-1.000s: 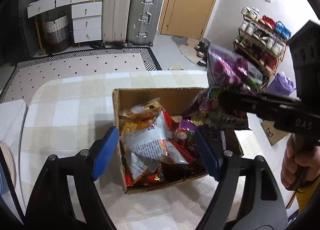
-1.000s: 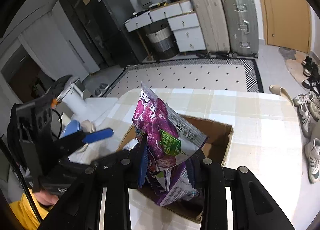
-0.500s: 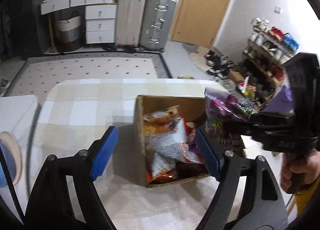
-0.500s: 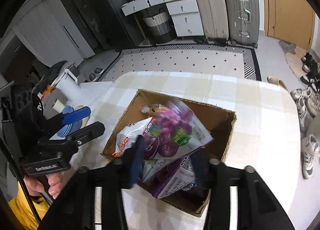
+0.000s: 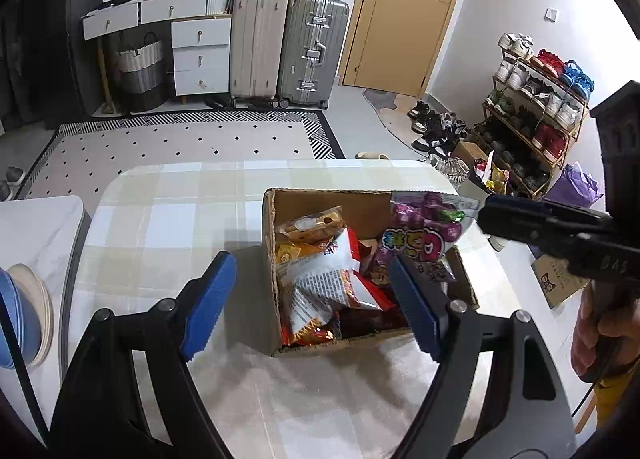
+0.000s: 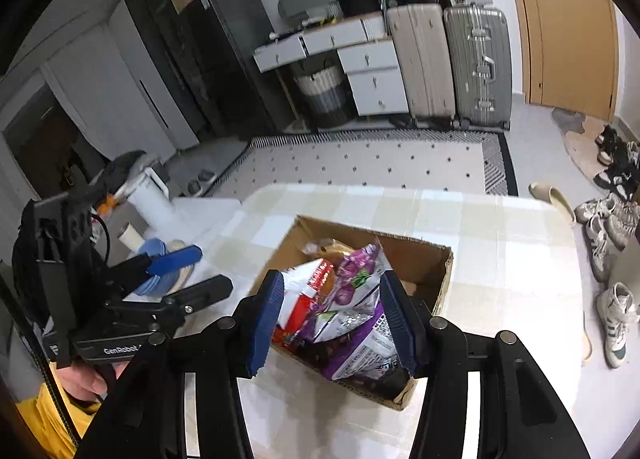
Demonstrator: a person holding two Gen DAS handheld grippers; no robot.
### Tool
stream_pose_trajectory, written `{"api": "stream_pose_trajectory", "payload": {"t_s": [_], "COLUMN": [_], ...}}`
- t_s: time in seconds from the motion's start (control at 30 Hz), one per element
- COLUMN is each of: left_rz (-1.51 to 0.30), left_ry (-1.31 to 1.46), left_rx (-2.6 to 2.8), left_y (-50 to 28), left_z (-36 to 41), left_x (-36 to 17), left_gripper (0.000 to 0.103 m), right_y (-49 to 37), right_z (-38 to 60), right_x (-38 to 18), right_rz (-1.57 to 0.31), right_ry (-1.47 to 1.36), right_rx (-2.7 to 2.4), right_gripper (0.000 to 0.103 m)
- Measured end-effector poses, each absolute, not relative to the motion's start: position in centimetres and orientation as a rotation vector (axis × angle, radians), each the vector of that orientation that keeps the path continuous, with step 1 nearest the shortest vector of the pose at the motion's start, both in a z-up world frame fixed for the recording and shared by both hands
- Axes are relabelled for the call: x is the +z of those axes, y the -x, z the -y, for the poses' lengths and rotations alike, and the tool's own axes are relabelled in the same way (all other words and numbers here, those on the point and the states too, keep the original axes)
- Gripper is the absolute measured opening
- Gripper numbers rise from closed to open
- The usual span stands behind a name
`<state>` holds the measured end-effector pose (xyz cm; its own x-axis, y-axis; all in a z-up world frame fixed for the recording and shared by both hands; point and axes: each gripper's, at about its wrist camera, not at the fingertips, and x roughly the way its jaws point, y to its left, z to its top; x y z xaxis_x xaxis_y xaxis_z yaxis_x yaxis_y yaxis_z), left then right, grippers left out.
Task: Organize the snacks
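A cardboard box (image 5: pixel 271 259) (image 6: pixel 446 279) stands on the checked tablecloth, filled with snack bags. A purple grape-print bag (image 5: pixel 424 231) (image 6: pixel 354 279) lies on top at the box's right side, leaning on the rim. My right gripper (image 6: pixel 334 319) hovers over the near end of the box, open, its blue pads clear of the bag. It also shows as a black arm in the left wrist view, right gripper (image 5: pixel 494 215). My left gripper (image 5: pixel 312 299) (image 6: pixel 192 273) is open and empty, above the table at the box's left wall. An orange bag (image 5: pixel 312 225) and a white-and-red bag (image 5: pixel 324 279) lie beside the purple one.
Stacked blue and cream plates (image 5: pixel 24 319) (image 6: pixel 176 275) sit on a white side table (image 5: pixel 40 227) to the left. A white roll (image 6: pixel 148 199) stands beyond it. The table's (image 5: pixel 160 219) far edge drops to a dotted rug. A shoe rack (image 5: pixel 536 107) is at the right.
My right gripper opened and let go of the purple bag, which dropped into the box. Both grippers pulled back and up from the box.
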<state>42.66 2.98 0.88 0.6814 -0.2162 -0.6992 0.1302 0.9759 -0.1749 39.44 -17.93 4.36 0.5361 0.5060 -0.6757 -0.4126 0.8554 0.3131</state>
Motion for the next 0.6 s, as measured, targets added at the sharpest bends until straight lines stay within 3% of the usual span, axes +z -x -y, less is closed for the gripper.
{"api": "stream_pose_trajectory", "payload": {"t_s": [0.13,0.27,0.4,0.47,0.6], "left_rz": [-0.777,-0.727,-0.643,-0.603,-0.563], "left_ry": [0.109,0.108,0.104,0.098,0.093], "left_rx": [-0.178,-0.179,-0.17,-0.17,-0.178], "left_y": [-40.5,-38.0,-34.1,-31.9,-27.9], "left_z": [-2.7,-2.4,-2.1,-1.9,-1.3], "left_x": [2.3,4.4,6.8,7.7,9.0], "left_gripper": [0.078,0.081,0.082,0.084,0.085], "right_y": [-36.4,-33.0,-27.7,-25.5,-20.5], "right_z": [18.4,18.9,19.6,19.7,20.1], "right_x": [6.4,8.3,9.9,10.4,11.1], "right_rz": [-0.761,-0.668,-0.531,-0.477,-0.382], "right_ry": [-0.099,-0.099,-0.082,-0.066,-0.057], "right_rx": [0.552,0.559,0.573,0.557,0.57], "right_gripper": [0.056,0.071,0.074,0.087,0.09]}}
